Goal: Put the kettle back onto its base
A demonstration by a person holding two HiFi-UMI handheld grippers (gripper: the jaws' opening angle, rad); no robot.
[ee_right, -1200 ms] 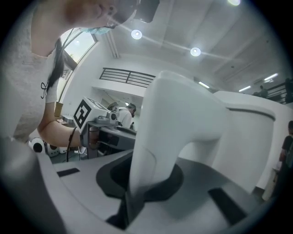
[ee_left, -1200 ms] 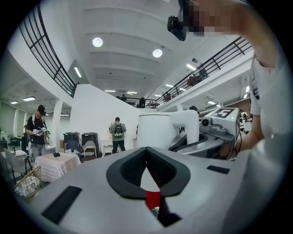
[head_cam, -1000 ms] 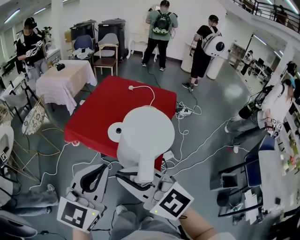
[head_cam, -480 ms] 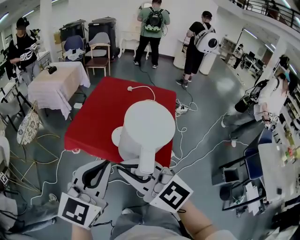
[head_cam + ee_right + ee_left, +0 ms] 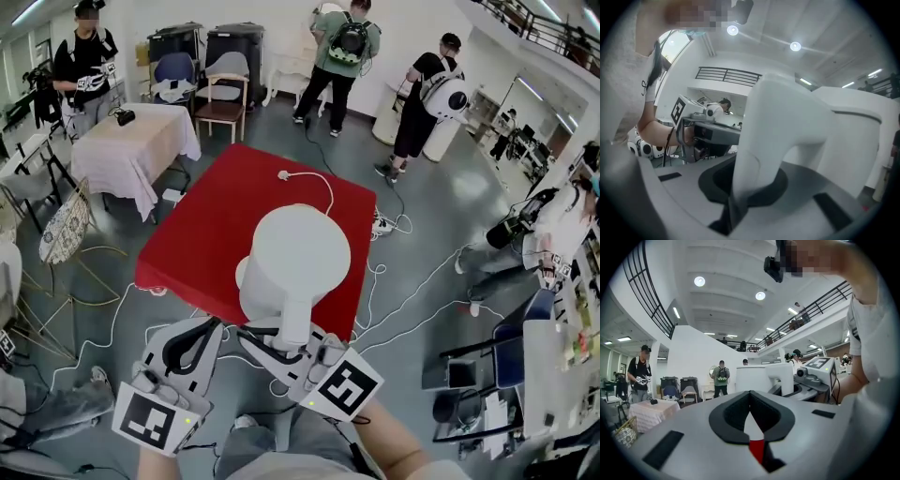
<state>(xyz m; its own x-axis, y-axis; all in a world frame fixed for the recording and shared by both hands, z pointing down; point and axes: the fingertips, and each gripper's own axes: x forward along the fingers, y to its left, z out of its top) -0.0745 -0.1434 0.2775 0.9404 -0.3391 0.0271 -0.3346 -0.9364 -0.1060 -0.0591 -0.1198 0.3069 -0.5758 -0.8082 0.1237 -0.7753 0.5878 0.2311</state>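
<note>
Nearest the person, the left gripper [image 5: 208,328] has its jaws together on nothing, and its own view shows only a sliver of red through the pads. Just beside it, the right gripper [image 5: 289,345] is clamped on the handle of the white kettle [image 5: 295,258], so the right hand carries the task. The kettle stands upright, handle towards the person, above the near edge of the red counter [image 5: 225,206]. The base [image 5: 243,274] peeps out as a white crescent at the kettle's left side, so the set-down looks to need a small shift left, then down. Only the head view shows the base. The right gripper view shows the grip on the handle [image 5: 754,154] close up. Beyond, a white cord [image 5: 314,183] trails across the counter.
</note>
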